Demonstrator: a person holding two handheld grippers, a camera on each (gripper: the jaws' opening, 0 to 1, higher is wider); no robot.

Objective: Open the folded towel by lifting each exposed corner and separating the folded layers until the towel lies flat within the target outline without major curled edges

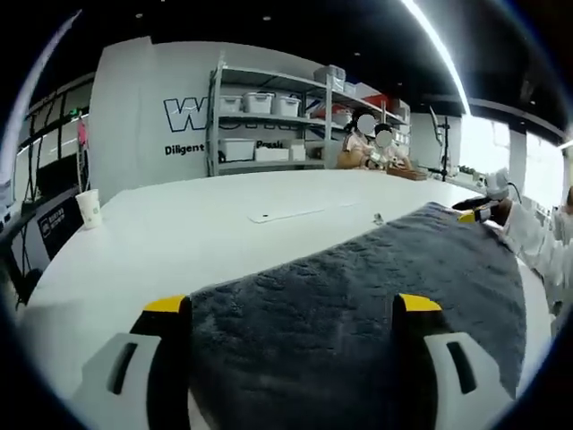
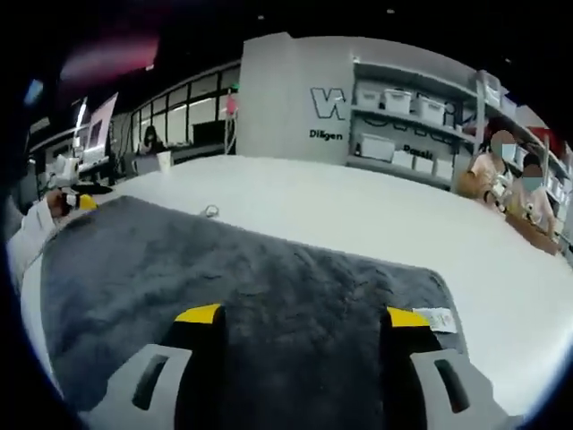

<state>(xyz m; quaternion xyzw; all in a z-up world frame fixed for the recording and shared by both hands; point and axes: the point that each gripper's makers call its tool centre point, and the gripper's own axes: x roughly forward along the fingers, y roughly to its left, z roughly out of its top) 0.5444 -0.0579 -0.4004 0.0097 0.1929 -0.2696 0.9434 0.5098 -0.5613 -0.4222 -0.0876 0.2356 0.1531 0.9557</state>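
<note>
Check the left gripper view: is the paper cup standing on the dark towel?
No. The paper cup stands on the bare white table, far to the left of the dark grey towel.

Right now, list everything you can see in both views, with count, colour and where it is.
towel: one, dark grey, spread on the table, reaching between both grippers' jaws
label: one, white, at the towel's edge in the right gripper view
table: one, white, under the towel
cup: one, white, at the table's far edge
shelving: one unit, grey, by the wall, holding white bins
wall: white, with dark lettering
people: two, seated beyond the table
left gripper: yellow-tipped jaws apart, towel between them
right gripper: yellow-tipped jaws apart, towel between them
sleeve: white, behind the right gripper as seen in the left gripper view
</note>
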